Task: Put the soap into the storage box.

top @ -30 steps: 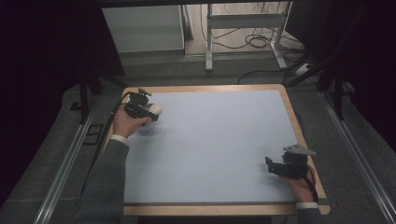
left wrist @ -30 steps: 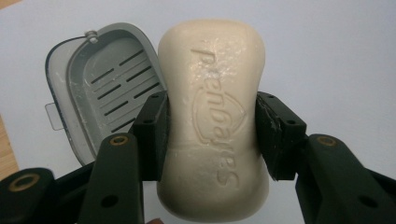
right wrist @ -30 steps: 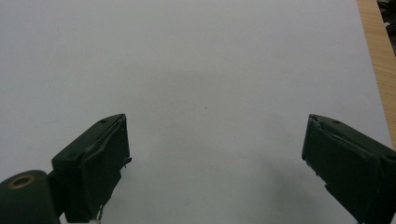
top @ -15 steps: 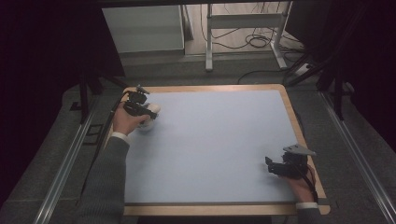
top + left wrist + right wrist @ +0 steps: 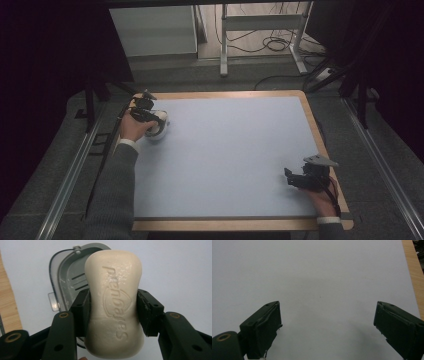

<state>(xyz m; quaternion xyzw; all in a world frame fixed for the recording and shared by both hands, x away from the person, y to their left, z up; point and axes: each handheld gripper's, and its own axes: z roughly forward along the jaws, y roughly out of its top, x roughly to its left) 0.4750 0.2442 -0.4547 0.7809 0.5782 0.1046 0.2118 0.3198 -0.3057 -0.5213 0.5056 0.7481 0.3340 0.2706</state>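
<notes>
Cream waxy soap bar [image 5: 114, 305], embossed lettering, faint pitted sheen, between matt black plastic pads of left claw [image 5: 113, 312]. Beyond it, grey glossy plastic soap dish [image 5: 68, 282], scuffed. Worktop [image 5: 235, 150]: matt pale-blue sheet, smooth; light wood-grain edging beside right claw [image 5: 327, 327].

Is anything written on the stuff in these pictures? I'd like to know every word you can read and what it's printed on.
"pienbajes", as best it reads: pressed into the face of the cream soap bar, running along its length; some letters are shallow and uncertain. The left gripper clamps the bar at its waist.
Grey soap dish behind it: no lettering legible.
Table mat: no text.
</notes>
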